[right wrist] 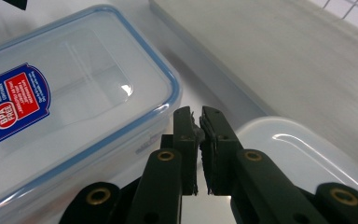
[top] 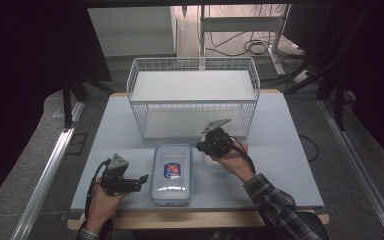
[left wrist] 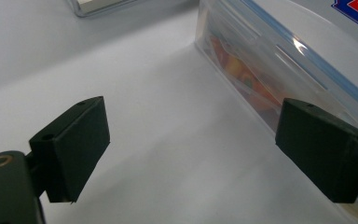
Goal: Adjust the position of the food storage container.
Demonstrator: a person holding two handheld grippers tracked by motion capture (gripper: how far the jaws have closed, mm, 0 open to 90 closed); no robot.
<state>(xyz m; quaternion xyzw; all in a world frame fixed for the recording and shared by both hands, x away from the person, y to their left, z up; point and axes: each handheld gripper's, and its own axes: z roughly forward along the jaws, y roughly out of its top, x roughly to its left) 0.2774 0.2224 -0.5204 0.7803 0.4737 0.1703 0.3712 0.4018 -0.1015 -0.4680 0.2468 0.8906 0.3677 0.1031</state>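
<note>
Desk (top: 280, 165) carries a wire basket (top: 192, 97) at the far middle. Clear lidded food box (top: 171, 173) with blue rim and red-blue label sits near centre, just in front of the basket. A smaller white lidded tub (right wrist: 307, 149) lies just right of it. Left gripper (top: 142, 178), jaws wide and empty, sits just left of the box. Right gripper (top: 200, 145), jaws pressed together and empty, is at the box's far right corner.
</note>
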